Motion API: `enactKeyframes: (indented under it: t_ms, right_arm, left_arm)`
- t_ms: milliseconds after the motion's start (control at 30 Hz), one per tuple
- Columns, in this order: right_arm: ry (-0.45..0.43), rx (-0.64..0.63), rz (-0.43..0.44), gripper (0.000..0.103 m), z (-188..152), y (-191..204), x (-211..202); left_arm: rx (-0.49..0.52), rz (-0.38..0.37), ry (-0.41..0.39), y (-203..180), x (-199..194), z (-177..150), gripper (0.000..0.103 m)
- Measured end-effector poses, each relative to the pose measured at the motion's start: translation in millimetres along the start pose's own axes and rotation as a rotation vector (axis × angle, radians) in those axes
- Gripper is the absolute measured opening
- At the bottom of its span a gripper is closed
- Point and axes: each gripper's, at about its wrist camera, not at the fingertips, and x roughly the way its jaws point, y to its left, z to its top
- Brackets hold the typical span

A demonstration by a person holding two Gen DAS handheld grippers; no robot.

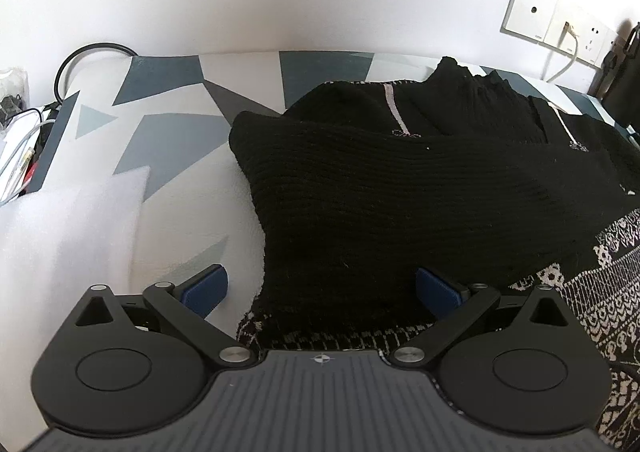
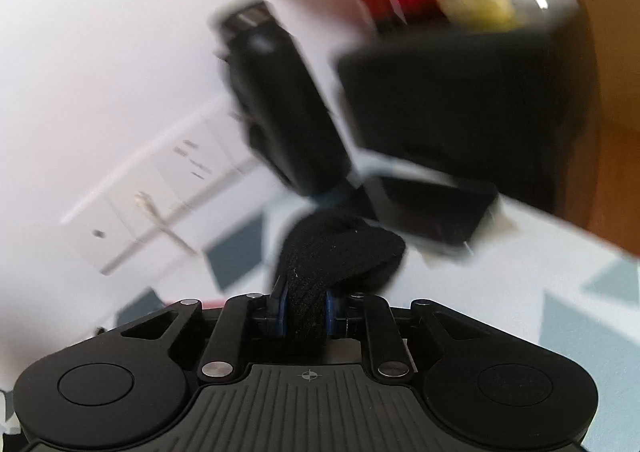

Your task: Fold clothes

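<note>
A black knit sweater (image 1: 380,187) with thin white stripes and a black-and-white patterned hem lies spread on a surface covered in grey, white and dark triangles (image 1: 168,123). My left gripper (image 1: 322,288) hovers wide open over the sweater's near edge, its blue pads (image 1: 206,286) on either side of the fabric, nothing held. In the blurred right wrist view, my right gripper (image 2: 306,312) is shut on a bunched fold of the black sweater (image 2: 340,252), lifted above the patterned surface (image 2: 580,292).
White foam sheet (image 1: 72,228) lies at the left. Cables (image 1: 24,139) sit off the surface's left edge. Wall sockets (image 1: 556,23) with a plugged cord are at the back right. Black boxes (image 2: 452,99) and a dark device (image 2: 280,103) stand behind the right gripper.
</note>
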Motion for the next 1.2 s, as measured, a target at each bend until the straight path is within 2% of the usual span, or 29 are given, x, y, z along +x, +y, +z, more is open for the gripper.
enactKeyframes:
  t_ms: [67, 133, 200, 367, 433, 467, 567, 600, 667, 733, 833, 933, 1067, 1200]
  right_arm:
    - [-0.056, -0.086, 0.059, 0.014, 4.3, 30.9, -11.2]
    - [-0.076, -0.181, 0.152, 0.014, 3.0, 66.0, -18.6]
    - [-0.042, -0.312, 0.274, 0.014, -8.8, 107.0, -21.3]
    - [0.204, -0.615, 0.487, 0.013, -83.5, 189.8, -9.5]
    - [0.291, -0.698, 0.527, 0.01, -112.8, 206.1, -1.9]
    - [0.313, -0.719, 0.517, 0.012, -122.4, 210.5, 1.2]
    - [0.329, -0.729, 0.491, 0.024, -132.7, 212.4, 2.6]
    - [0.336, -0.717, 0.491, 0.03, -130.4, 210.1, 1.9]
    - [0.32, -0.704, 0.483, 0.036, -120.8, 200.7, -3.5]
    - [0.292, -0.683, 0.461, 0.047, -110.3, 187.5, -12.1]
    - [0.262, -0.556, 0.438, 0.056, -81.5, 162.6, -13.2]
    - [0.273, -0.363, 0.37, 0.059, -51.3, 128.8, 7.6]
    - [0.27, -0.013, 0.263, 0.061, -28.5, 80.0, 50.0]
    - [0.261, 0.056, 0.212, 0.062, -25.9, 69.3, 76.2]
  left_arm:
    - [0.004, 0.0, -0.002, 0.5, -1.3, 0.4, 0.102]
    - [0.001, -0.004, -0.002, 2.3, -2.3, -0.3, 0.102]
    - [-0.005, -0.01, -0.001, 4.5, -3.2, -1.4, 0.102]
    - [-0.02, -0.025, 0.001, 10.1, -5.4, -4.2, 0.102]
    - [-0.024, -0.03, 0.002, 11.9, -6.3, -5.3, 0.102]
    - [-0.023, -0.032, 0.002, 12.3, -6.8, -5.8, 0.102]
    - [-0.023, -0.039, 0.003, 13.8, -7.3, -6.6, 0.102]
    - [-0.024, -0.041, 0.003, 14.3, -7.3, -6.8, 0.102]
    - [-0.032, -0.046, 0.004, 15.6, -6.8, -7.1, 0.102]
    - [-0.031, -0.049, 0.003, 15.4, -6.3, -7.0, 0.102]
    - [-0.023, -0.051, 0.002, 15.2, -6.0, -6.6, 0.102]
    - [-0.017, -0.048, 0.001, 16.1, -6.8, -6.1, 0.102]
    - [-0.023, -0.03, 0.002, 18.5, -9.3, -7.0, 0.102]
    - [-0.047, -0.016, 0.009, 23.1, -10.5, -6.5, 0.102]
